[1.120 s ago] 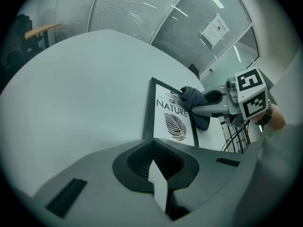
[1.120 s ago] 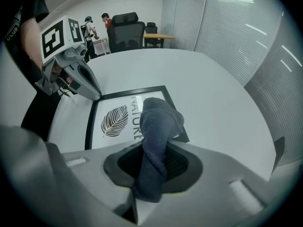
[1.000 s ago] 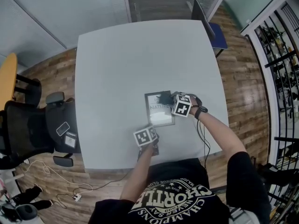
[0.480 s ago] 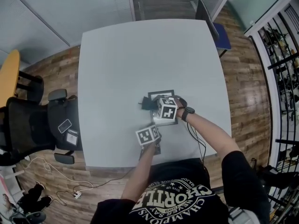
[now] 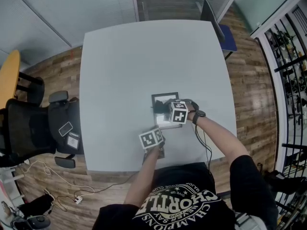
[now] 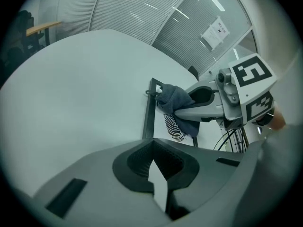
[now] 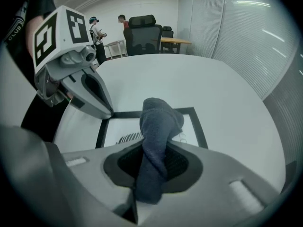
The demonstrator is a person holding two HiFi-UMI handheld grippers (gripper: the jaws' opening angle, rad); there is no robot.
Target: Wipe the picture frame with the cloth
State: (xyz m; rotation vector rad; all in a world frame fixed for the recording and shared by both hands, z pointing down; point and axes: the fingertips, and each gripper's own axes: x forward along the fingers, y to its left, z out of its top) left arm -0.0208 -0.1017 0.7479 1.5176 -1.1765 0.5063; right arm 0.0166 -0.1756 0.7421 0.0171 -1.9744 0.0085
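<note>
A black-bordered picture frame [image 5: 166,98] lies flat on the white table [image 5: 124,66], near its front edge. My right gripper [image 5: 163,109] is shut on a dark blue cloth [image 5: 158,108], which rests on the frame's left half. In the right gripper view the cloth [image 7: 159,119] sticks up out of the jaws [image 7: 152,171] over the frame [image 7: 198,126]. My left gripper [image 5: 157,130] is shut, and its tips [image 7: 110,112] rest on the frame's near border. From the left gripper [image 6: 154,164] I see the frame [image 6: 148,117], the cloth [image 6: 171,98] and the right gripper [image 6: 180,112].
A black office chair [image 5: 31,131] stands left of the table, with cables on the floor [image 5: 62,190] below it. Another chair [image 5: 216,25] is at the far right corner. Two people [image 7: 97,30] stand far off by a desk. Shelving [image 5: 290,56] lines the right side.
The right gripper carried the cloth down and left across the frame to its left edge, then came back slightly to the right. The left gripper stayed at the frame's near border.
</note>
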